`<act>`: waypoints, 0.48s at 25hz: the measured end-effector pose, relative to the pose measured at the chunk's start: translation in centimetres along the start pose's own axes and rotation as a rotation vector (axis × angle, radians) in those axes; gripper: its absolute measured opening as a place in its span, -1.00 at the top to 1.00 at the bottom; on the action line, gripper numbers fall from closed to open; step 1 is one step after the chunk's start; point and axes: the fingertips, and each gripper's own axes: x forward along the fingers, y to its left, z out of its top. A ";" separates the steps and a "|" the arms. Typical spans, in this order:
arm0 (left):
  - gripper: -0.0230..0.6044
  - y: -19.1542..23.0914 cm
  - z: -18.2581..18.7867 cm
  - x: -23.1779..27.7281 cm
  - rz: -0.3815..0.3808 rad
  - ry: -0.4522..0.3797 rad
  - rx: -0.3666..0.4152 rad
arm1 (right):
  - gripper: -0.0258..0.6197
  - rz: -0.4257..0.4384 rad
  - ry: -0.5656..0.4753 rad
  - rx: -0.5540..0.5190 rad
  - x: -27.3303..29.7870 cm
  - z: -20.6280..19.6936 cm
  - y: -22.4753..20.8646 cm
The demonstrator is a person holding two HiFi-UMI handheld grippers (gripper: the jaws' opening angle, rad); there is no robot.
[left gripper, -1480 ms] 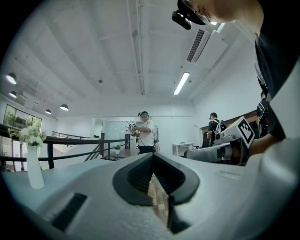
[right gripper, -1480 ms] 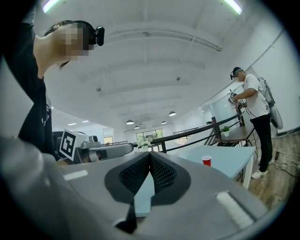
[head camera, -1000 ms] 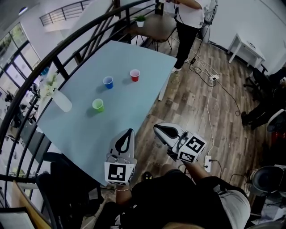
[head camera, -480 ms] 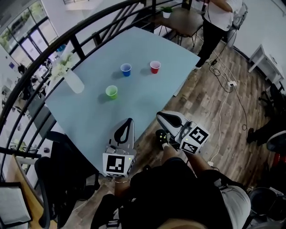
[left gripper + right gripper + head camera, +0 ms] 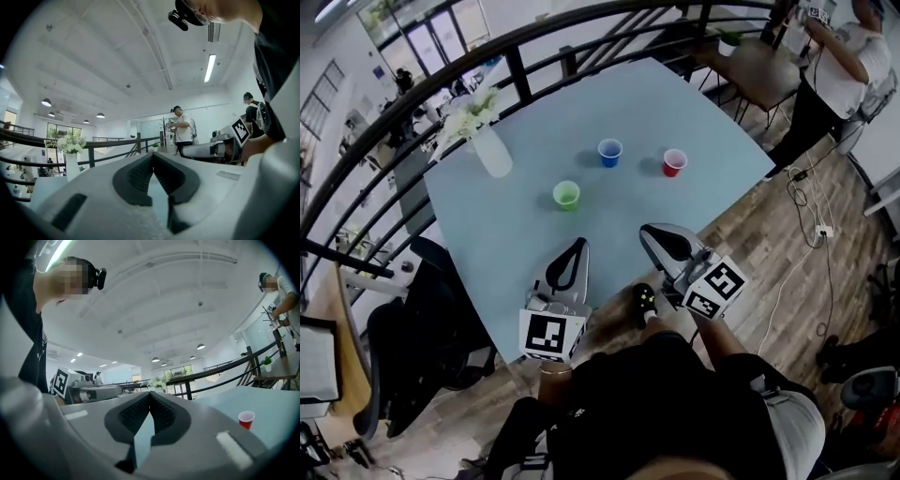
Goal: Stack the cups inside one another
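Your left tool (image 5: 577, 246) and right tool (image 5: 649, 232) are clenched empty at the surface's (image 5: 516, 234) near edge; release one wide before reaching the green cup (image 5: 566, 194).

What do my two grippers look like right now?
The left gripper and right gripper: white tapered shells, black ribbed lining inside the fingers, each with a white cube bearing black square markers. The wearer's top is black.
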 end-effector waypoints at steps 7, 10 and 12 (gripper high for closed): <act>0.98 1.3 0.1 3.2 0.080 0.014 0.007 | 0.92 0.048 -0.005 -0.017 1.8 1.1 -4.6; 0.98 1.3 0.5 4.8 0.102 0.023 0.012 | 0.92 0.055 -0.006 -0.008 1.9 1.4 -6.7; 0.97 1.4 0.5 5.7 0.108 0.028 0.011 | 0.92 0.057 -0.007 -0.003 2.1 1.5 -7.8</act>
